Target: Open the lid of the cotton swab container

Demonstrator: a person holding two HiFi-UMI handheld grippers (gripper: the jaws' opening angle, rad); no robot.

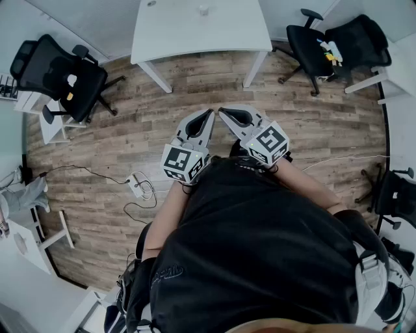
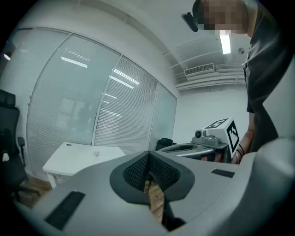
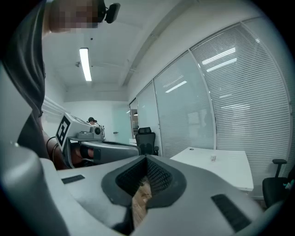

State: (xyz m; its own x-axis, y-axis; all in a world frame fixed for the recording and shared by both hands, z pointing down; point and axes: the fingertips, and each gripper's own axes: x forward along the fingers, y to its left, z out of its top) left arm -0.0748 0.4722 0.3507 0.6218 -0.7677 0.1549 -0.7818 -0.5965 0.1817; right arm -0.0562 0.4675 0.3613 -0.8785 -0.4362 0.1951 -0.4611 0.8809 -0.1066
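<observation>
L grey two-jaw gripper point(image 1: 209, 114) & R grey two-jaw gripper point(image 1: 223, 112): jaws together, nothing in either, tips near each other above brown wood-plank floor point(image 1: 130, 130). Tiny pale object point(image 1: 203, 10) sits on white rectangular table point(image 1: 175, 29), well apart; too small to ID.

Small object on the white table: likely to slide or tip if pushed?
The small object looks tiny beside the white table, so probably light and apt to slide on that smooth top. Too small here to judge tipping.

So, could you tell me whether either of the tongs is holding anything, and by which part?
Nothing is held: the left tongs and the right tongs are both shut and empty.
</observation>
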